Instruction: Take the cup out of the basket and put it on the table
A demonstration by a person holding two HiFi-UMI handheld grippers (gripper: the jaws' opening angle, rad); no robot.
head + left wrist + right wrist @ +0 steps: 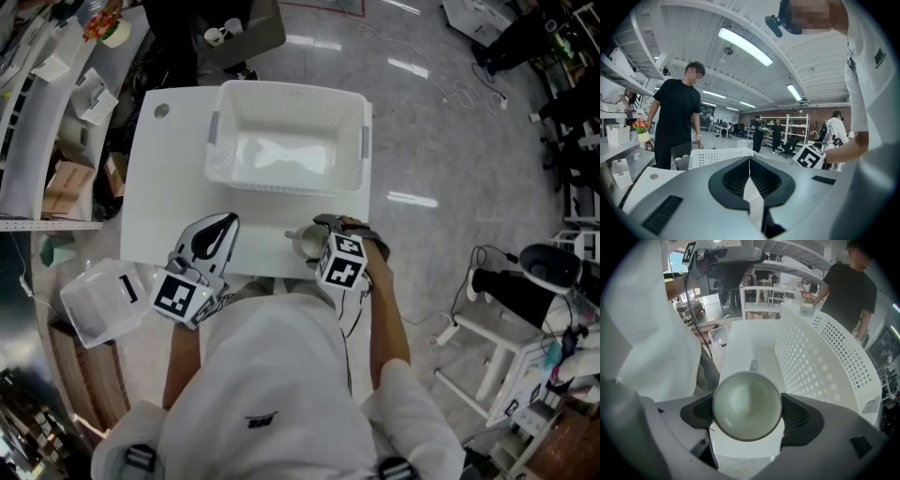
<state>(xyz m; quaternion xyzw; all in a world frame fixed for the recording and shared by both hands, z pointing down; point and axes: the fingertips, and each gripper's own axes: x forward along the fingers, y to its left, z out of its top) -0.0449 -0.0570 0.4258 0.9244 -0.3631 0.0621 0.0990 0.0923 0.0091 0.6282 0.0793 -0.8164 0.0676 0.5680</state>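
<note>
A pale cup [746, 405] sits mouth-up between the pads of my right gripper [746, 411], which press on both its sides; its handle points away from me. In the head view the cup [305, 242] is over the white table [159, 187] near the front edge, just in front of the white perforated basket [286, 136], which holds nothing. I cannot tell whether the cup rests on the table. My right gripper [314, 234] surrounds it. My left gripper [220, 230] hangs over the table's front left, jaws together on nothing [749, 171].
The basket wall [820, 348] stands close on the right of the cup. A person in black [677, 122] stands at the table's far side. A clear plastic bin [98, 300] sits on the floor left of the table. A small hole [161, 111] marks the table's far left corner.
</note>
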